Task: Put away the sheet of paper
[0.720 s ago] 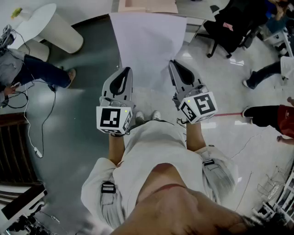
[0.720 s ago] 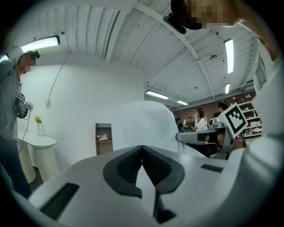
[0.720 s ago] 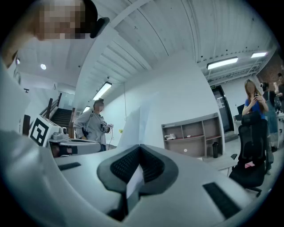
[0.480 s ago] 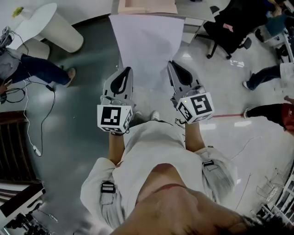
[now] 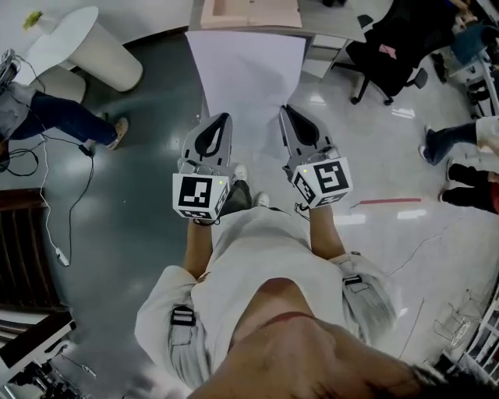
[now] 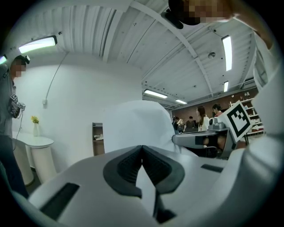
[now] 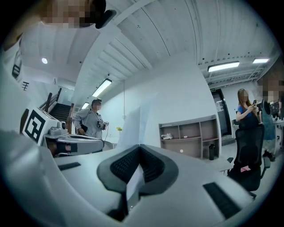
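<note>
Carrying sheet of paper point(image 5: 245, 78) nearer desk point(image 5: 251, 11)

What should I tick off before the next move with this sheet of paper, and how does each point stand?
1. Left tool pinching the sheet of paper: ok, the sheet's edge sits between its closed pads.
2. Right tool pinching the sheet: ok, same grip.
3. Sheet spread flat between the tools, no fold: ok in the head view.
4. Tools side by side and level: ok.
5. Room on the tan surface at the sheet's far edge: cannot tell, only its near part shows.
6. Path ahead clear of the office chair: ok, it stands off to the right.
</note>
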A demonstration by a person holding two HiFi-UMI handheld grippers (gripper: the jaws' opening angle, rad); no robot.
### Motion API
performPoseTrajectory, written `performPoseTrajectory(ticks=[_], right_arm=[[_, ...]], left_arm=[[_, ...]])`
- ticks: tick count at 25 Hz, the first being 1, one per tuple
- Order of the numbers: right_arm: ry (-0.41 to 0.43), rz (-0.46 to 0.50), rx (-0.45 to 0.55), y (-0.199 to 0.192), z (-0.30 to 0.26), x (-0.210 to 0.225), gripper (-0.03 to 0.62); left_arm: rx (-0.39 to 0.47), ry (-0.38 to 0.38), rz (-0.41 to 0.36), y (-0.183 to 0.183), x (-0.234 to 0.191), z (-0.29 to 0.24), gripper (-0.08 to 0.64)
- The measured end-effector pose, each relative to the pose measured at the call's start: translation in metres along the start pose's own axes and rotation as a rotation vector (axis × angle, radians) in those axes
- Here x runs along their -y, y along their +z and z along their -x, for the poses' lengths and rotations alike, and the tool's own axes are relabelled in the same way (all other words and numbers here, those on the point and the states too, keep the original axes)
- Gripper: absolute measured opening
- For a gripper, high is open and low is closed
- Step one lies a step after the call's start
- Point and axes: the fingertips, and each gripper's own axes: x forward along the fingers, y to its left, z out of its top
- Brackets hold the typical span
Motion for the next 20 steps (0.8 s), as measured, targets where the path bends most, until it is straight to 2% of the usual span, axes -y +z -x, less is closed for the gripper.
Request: performPoseTrajectory(ticks=[8, 20], right_arm=[[-0.023, 0.025, -0.008, 0.001, -0.029, 0.013, 0.020], [-0.091, 0.042, -0.041, 0.003, -0.119, 0.038, 0.020]], left_arm=[[0.009, -0.046, 0.025, -0.005, -0.019, -0.037, 0.018], [0.010, -0.118, 0.042, -0.010, -0.090, -0.105, 0.018]])
